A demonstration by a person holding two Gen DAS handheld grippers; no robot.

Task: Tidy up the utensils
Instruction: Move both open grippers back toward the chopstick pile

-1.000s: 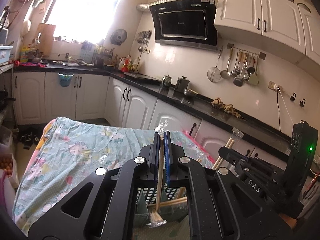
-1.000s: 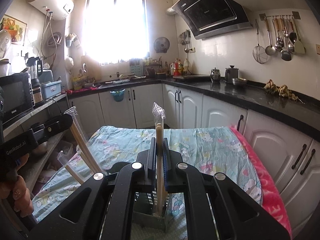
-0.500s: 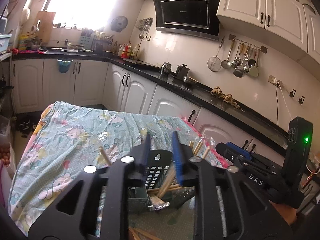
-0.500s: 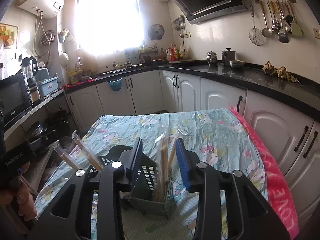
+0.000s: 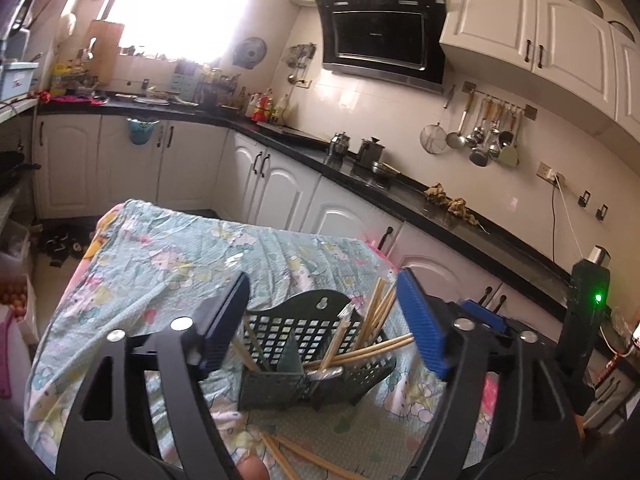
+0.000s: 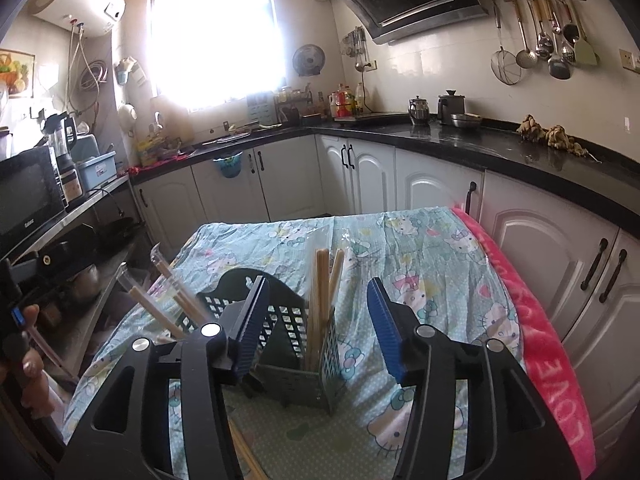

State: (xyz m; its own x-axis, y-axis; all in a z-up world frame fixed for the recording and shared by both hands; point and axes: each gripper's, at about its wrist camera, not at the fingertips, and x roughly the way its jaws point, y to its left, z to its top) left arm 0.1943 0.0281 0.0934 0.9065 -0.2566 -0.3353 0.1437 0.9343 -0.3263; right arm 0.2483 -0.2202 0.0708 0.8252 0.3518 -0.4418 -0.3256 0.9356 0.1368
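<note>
A dark green perforated utensil holder (image 5: 308, 344) stands on the cloth-covered table; it also shows in the right wrist view (image 6: 288, 332). Several pairs of wooden chopsticks in clear sleeves (image 5: 376, 320) lean in its compartments, and one pair stands upright in the right wrist view (image 6: 322, 296). More wrapped chopsticks (image 5: 296, 456) lie on the table near me. My left gripper (image 5: 322, 320) is open and empty, just above the holder. My right gripper (image 6: 320, 320) is open and empty, also over the holder.
The table has a pale blue cartoon cloth (image 5: 180, 260) with a pink towel edge (image 6: 540, 320) on its right side. White cabinets and a black countertop (image 5: 400, 192) run behind. A shelf with a microwave (image 6: 28, 196) stands to the left.
Both grippers were shut on wrapped chopsticks over the holder. Both opened and pulled back, and the chopsticks now stand in the holder.
</note>
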